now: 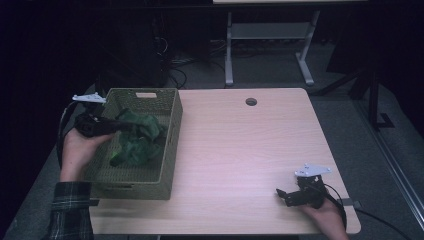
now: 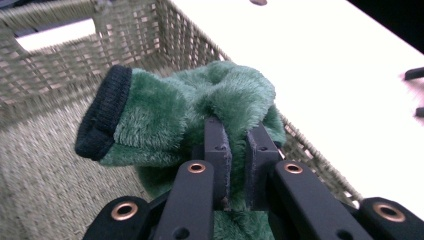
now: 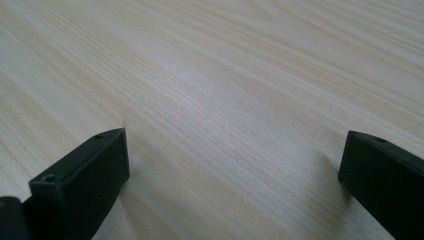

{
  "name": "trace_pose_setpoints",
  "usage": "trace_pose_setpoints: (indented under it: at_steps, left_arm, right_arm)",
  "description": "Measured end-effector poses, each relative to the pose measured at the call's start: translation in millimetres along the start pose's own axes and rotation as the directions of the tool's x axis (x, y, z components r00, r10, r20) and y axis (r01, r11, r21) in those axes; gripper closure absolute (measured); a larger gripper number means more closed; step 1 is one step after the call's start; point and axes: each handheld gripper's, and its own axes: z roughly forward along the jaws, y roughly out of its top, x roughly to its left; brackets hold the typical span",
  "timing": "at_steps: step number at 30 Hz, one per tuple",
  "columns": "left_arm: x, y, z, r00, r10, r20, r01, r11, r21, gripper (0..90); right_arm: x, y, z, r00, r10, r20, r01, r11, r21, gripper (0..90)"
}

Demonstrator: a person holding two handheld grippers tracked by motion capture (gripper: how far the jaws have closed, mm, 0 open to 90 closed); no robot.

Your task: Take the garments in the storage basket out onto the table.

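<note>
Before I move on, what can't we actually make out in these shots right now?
- High view: how many pieces the green plush cloth is; folds hide it.
- Left gripper view: basket floor under the cloth, covered by it and the left hand-held gripper.
- Right gripper view: right hand-held gripper open over bare table; basket out of frame.

A pale wood-grain tabletop (image 1: 240,150) is filling the centre of the high view, with a round cable hole (image 1: 251,102) near its top edge. A woven olive basket (image 1: 170,150) is sitting on its left side.
</note>
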Motion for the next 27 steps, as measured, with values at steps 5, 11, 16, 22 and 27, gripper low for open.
trace_pose_setpoints:
  at_steps: [5, 11, 16, 22, 27]
  left_arm:
    - [-6.8, 14.5, -12.9, 0.9999, 0.011, 0.003, -0.011, 0.9996, -0.025, 83.1]
    - [-13.8, 28.0, -23.6, 0.9995, 0.024, 0.021, -0.023, 0.9978, -0.063, 83.2]
    - [-20.7, 37.4, -29.9, 0.9989, 0.034, 0.032, -0.031, 0.9955, -0.090, 83.3]
    - [-29.6, 50.1, -32.0, 0.9963, 0.053, 0.068, -0.044, 0.9909, -0.127, 83.3]
    - [-39.8, 59.8, -32.5, 0.9945, 0.073, 0.075, -0.062, 0.9879, -0.142, 83.3]
  right_arm:
    - [0.1, 0.0, 0.0, 1.0000, 0.001, 0.000, -0.001, 1.000, 0.000, 0.0]
    - [0.3, 0.0, -0.1, 1.0000, 0.005, -0.001, -0.005, 1.000, 0.002, 0.0]
    - [0.3, 0.0, -0.1, 1.0000, 0.005, -0.001, -0.005, 1.000, 0.002, 0.0]
    - [0.3, 0.0, -0.1, 1.0000, 0.004, -0.001, -0.004, 1.000, 0.002, 0.0]
    - [0.3, 0.0, -0.1, 1.0000, 0.005, -0.001, -0.005, 1.000, 0.002, 0.0]
